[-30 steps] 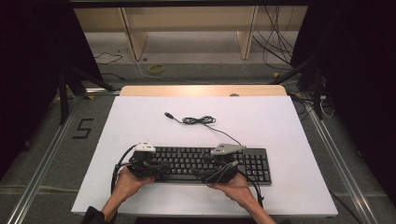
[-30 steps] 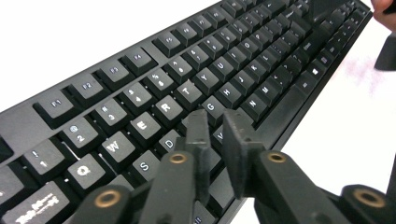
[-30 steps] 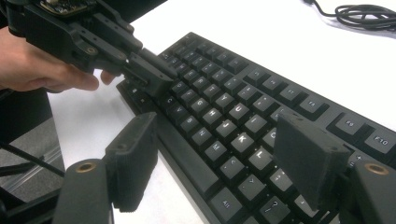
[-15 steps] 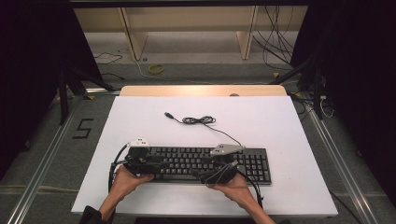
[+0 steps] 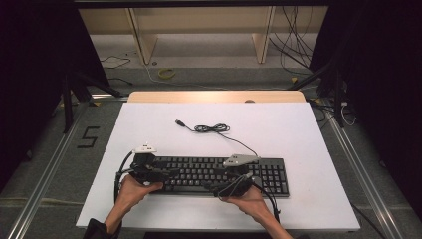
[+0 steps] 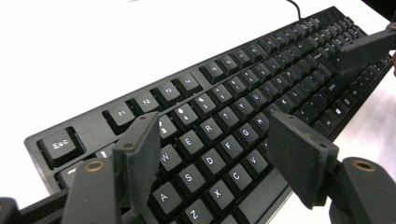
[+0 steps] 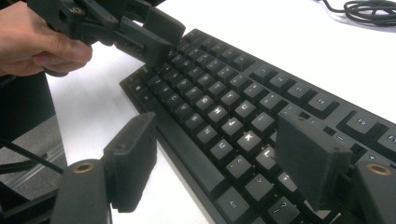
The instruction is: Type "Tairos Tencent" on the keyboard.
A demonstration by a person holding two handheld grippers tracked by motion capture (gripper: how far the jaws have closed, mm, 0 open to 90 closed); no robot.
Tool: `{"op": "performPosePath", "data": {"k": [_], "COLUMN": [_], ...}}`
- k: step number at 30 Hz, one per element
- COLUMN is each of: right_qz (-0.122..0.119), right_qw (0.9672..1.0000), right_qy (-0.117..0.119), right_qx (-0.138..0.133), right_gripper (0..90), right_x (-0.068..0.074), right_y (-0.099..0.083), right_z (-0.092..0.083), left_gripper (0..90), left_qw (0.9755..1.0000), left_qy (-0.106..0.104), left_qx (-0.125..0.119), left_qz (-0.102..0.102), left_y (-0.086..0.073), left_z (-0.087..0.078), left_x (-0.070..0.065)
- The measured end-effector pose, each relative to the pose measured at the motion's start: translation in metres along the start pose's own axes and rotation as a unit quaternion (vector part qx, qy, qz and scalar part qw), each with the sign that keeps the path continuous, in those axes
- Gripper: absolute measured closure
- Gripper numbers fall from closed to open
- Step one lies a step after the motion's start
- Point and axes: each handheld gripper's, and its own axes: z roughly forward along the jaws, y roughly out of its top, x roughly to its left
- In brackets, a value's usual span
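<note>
White counter (image 5: 308, 149) bears a keyboard (image 5: 219, 172); left claw (image 6: 210, 154), jaws just widened, and right claw (image 7: 219, 163) gape over it, holding nothing.

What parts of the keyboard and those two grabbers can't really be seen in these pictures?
- Keyboard: high view, key lettering too small; its near edge is covered by both hands.
- Keyboard's left end: right gripper view, hidden behind the left gripper.
- Cable: right gripper view, its coil is cut off by the top edge.
- Right gripper: its body is cut off by the bottom edge.
</note>
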Motion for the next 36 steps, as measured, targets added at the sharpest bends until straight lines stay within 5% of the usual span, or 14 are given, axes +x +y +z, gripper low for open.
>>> {"op": "performPosePath", "data": {"k": [15, 36], "right_qz": [-0.002, -0.002], "right_qw": [1.0000, 0.9999], "right_qy": [0.003, 0.010], "right_qx": [0.003, 0.005], "right_gripper": [30.2, 30.2], "right_x": [0.002, 0.006], "right_y": [0.000, 0.000], "right_z": [0.001, 0.003], "left_gripper": [37.4, 84.4], "left_qw": [0.9999, 0.9998], "left_qy": [0.013, 0.008], "left_qx": [0.002, 0.020], "left_qz": [-0.011, 0.006], "left_y": [0.006, 0.010], "left_z": [0.002, 0.009], "left_x": [0.007, 0.010]}}
